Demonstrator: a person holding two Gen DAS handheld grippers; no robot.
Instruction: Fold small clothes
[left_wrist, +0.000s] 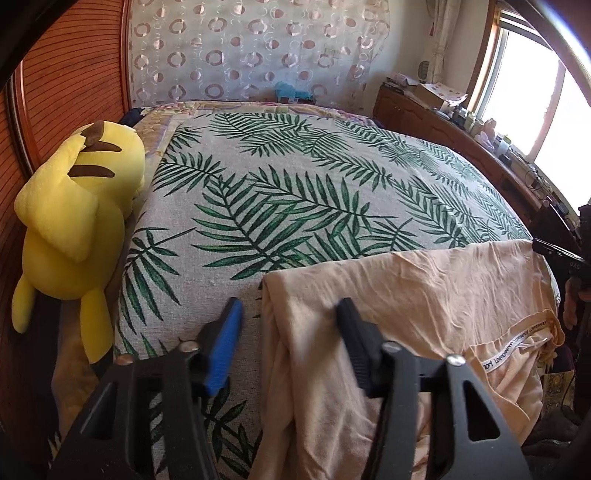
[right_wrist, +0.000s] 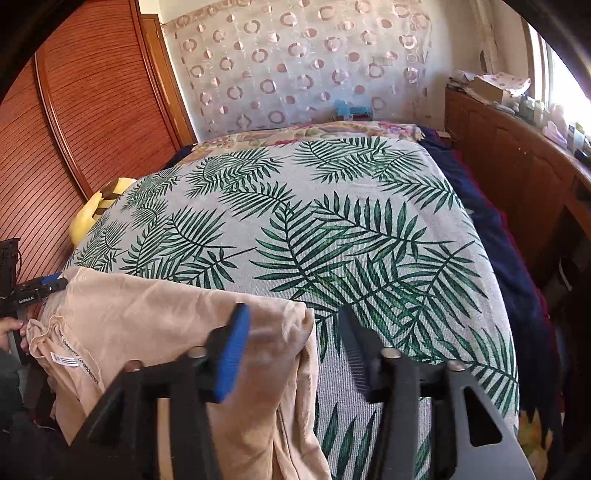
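Peach garment (left_wrist: 424, 295) lies between both spread claws, left claw (left_wrist: 291, 332), right claw (right_wrist: 295, 339).

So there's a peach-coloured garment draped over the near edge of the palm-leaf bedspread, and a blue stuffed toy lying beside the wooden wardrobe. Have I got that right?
Nearly. The stuffed toy is yellow with brown stripes, not blue; the left wrist view shows it plainly. The rest holds: the peach-coloured garment is draped over the near edge of the palm-leaf bedspread, and the toy lies beside the wooden wardrobe.
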